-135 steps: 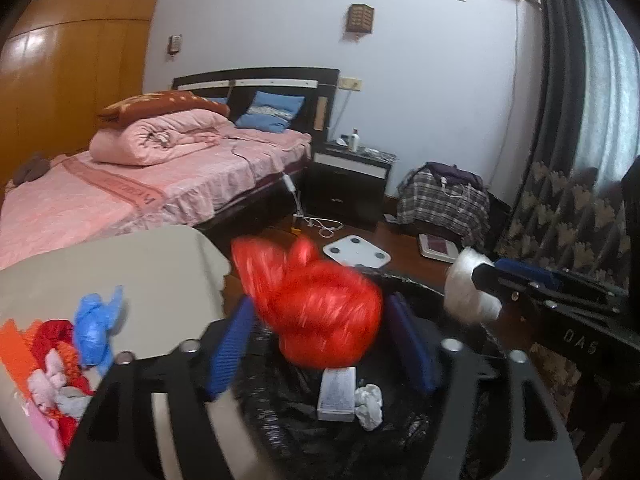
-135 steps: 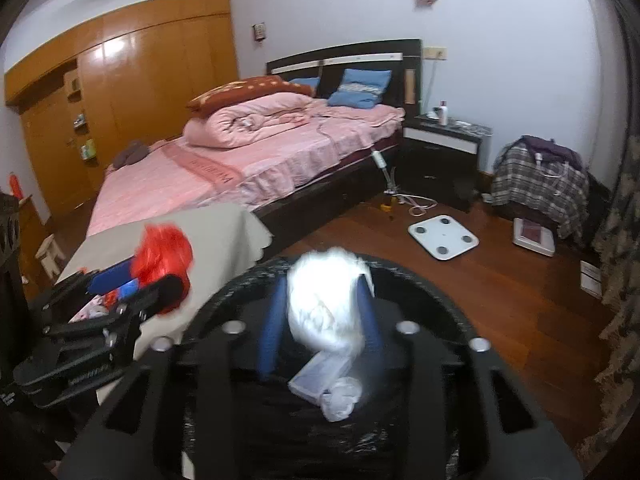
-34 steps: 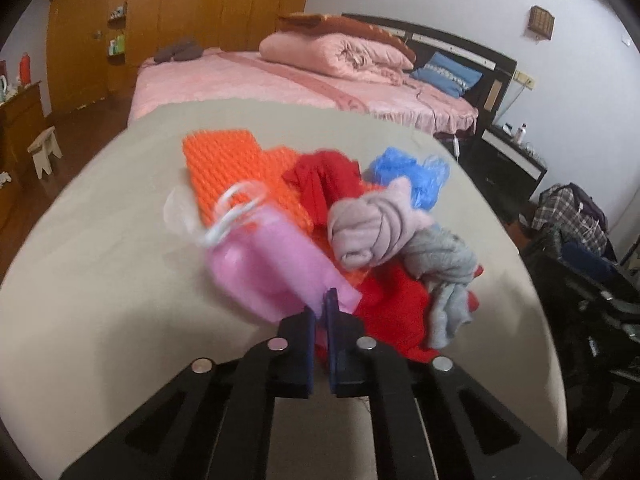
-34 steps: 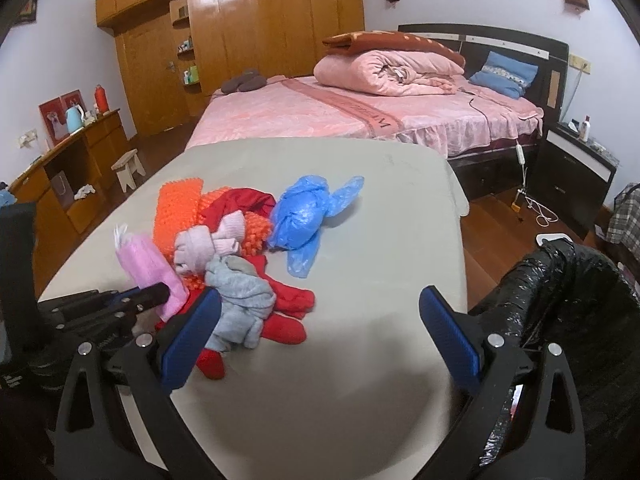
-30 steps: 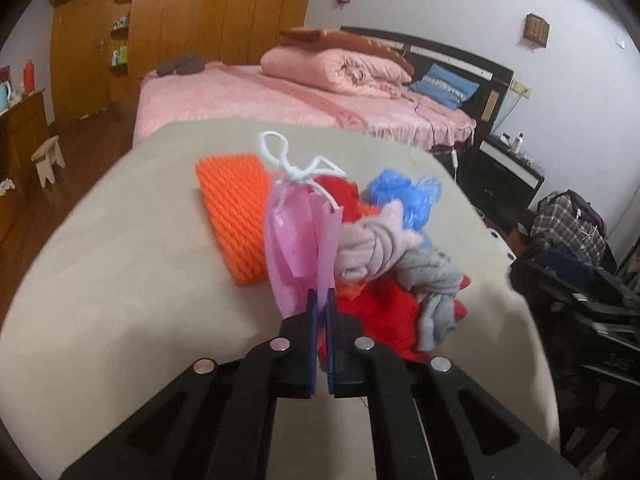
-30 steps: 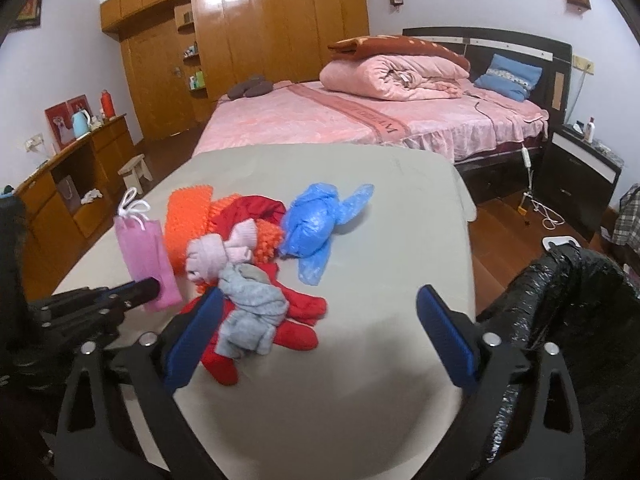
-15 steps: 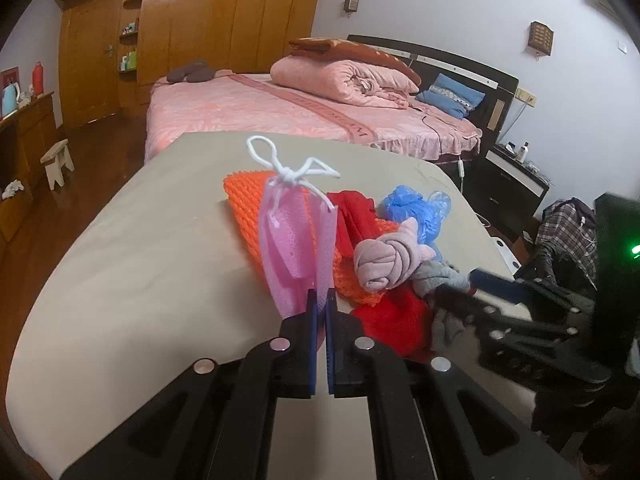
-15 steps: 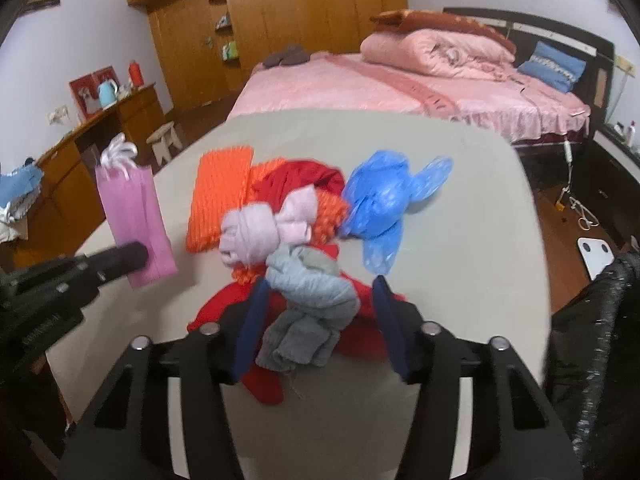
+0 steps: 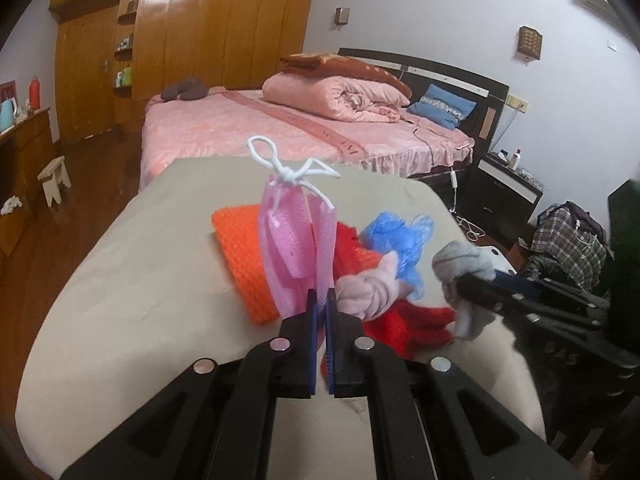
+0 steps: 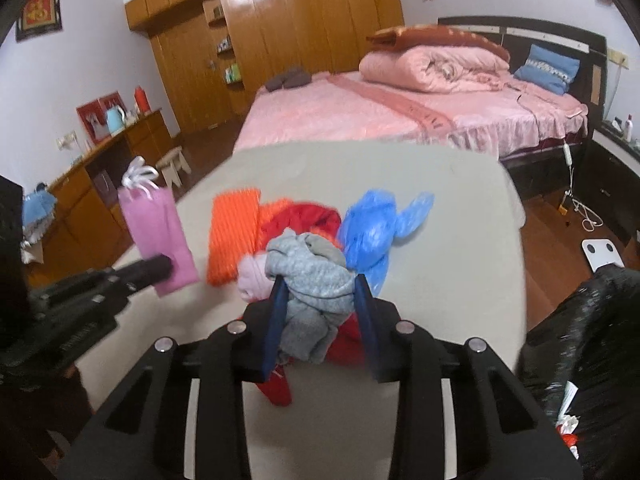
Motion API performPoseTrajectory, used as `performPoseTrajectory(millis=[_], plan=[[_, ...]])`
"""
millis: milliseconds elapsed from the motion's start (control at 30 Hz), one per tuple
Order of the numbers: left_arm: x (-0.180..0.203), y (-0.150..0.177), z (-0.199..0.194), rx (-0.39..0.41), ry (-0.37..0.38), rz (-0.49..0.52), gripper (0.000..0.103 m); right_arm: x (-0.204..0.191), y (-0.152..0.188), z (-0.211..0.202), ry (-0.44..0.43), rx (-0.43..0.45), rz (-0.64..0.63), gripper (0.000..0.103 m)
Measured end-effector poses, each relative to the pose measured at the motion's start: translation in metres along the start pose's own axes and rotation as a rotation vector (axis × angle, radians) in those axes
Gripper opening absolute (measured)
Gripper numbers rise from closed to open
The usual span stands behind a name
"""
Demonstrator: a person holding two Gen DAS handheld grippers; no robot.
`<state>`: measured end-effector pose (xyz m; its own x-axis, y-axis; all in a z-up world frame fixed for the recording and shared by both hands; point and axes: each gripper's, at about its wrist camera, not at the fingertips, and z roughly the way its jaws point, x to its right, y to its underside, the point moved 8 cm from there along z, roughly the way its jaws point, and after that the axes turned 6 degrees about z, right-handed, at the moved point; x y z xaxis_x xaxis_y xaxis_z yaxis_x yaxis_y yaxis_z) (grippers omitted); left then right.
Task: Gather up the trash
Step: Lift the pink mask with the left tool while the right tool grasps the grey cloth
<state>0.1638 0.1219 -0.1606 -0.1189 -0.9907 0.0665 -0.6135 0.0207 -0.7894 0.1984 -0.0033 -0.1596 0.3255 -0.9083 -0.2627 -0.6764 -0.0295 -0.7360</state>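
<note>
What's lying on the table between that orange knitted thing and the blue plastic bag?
In the right wrist view, a red cloth lies between the orange knit and the blue plastic bag, with the grey bundle in the right gripper just before it.

Setting: a bedroom in a home. A bed with pink cover, a rolled pink quilt and a blue pillow against its dark headboard fills the middle. A wooden wardrobe wall stands behind the bed, a dark nightstand beside its head, and a small stool on wooden floor off its foot.
</note>
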Motion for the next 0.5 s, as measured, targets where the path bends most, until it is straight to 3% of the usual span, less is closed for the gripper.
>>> performPoseTrajectory(millis=[267, 500], plan=[[0.039, -0.025, -0.010, 0.044, 0.053, 0.042, 0.004, 0.019, -0.021, -0.056, 0.033, 0.099, 0.014, 0.033], [0.092, -0.038, -0.011, 0.064, 0.141, 0.096, 0.004, 0.068, -0.022, -0.106, 0.122, 0.163, 0.070, 0.033]])
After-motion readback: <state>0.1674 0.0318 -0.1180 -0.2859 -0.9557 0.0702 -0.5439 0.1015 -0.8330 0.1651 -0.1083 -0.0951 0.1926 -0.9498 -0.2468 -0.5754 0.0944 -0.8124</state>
